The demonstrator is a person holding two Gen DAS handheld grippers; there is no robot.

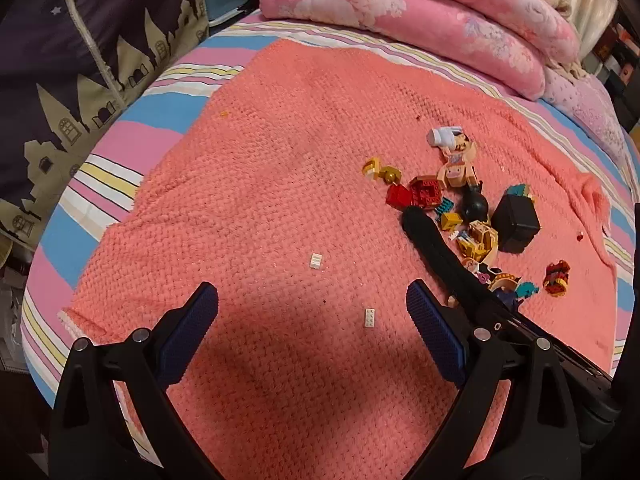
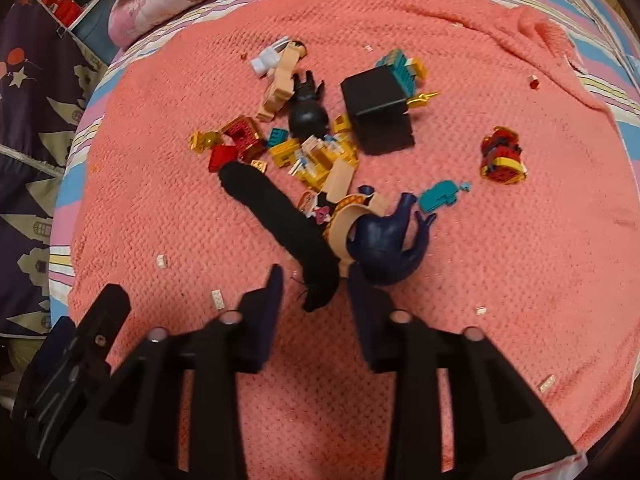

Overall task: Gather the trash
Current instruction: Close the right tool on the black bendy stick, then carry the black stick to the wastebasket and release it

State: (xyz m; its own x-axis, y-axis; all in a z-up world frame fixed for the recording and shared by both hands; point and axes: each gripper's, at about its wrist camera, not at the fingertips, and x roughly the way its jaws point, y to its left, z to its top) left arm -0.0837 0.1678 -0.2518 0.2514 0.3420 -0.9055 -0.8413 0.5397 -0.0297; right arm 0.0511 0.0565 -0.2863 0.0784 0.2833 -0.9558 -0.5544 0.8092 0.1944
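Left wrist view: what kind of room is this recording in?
Most likely a bedroom: a striped bedsheet under a coral blanket, with folded pink quilts at the far end and toy bricks scattered on top.

I see warm, fairly dim indoor light on both feeds, and no glare. On the left wrist feed a broad soft shadow lies over the coral blanket (image 1: pixel 280 160) near the lens. Fisheye bending curves the striped bedsheet (image 1: pixel 160 112) hard toward the dark corners. On the right wrist feed the fingers (image 2: pixel 272 292) look soft and smeared, and the toy pile (image 2: pixel 312 148) is slightly blurred.
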